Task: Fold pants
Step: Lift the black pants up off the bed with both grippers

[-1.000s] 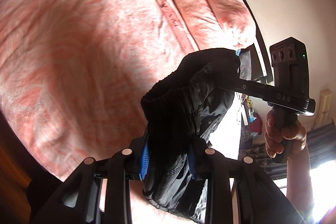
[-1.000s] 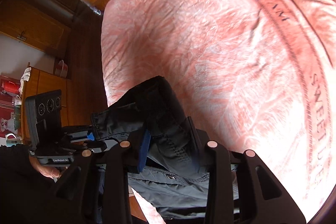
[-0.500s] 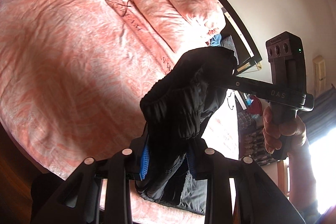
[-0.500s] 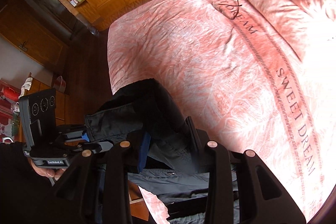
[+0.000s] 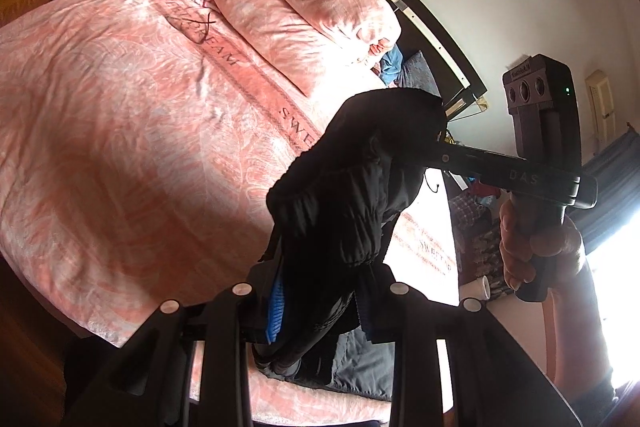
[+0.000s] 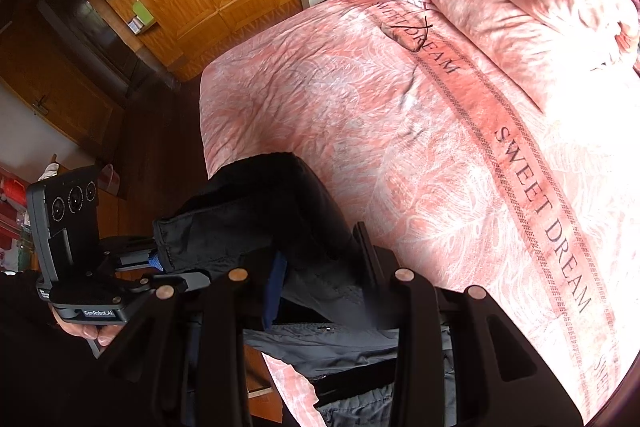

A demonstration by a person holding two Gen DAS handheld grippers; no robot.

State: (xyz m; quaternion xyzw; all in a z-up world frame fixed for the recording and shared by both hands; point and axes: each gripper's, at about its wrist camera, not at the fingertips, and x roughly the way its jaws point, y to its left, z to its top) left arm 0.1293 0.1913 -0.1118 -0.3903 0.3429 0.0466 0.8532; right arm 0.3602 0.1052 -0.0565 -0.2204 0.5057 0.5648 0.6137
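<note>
A: Left wrist view: the left gripper (image 5: 320,303) is clenching a bunched fold of the black pants (image 5: 352,187), fingers (image 5: 276,311) closed on the fabric. The pants are hanging in the air over the near edge of the bed (image 5: 120,147), the lower part trailing onto the cover. The right gripper (image 5: 436,147) is pinching the far end of the same bundle.

B: Right wrist view?

A: Same picture from the other side. The right gripper (image 6: 320,291) is closing on the pants (image 6: 264,211), and the left gripper (image 6: 156,259) is grasping the opposite edge. A grey layer is sagging below the fingers (image 6: 276,287) at the near corner of the bed (image 6: 400,147).

B: Handling?

A: Judging it soft, light, limp, probably a bit slick; it's drooping wherever unsupported. I'm thinking the waistband ends are the best hold, since the thick seam should slip less. Spreading the grippers apart should take out the slack before laying it flat.
</note>
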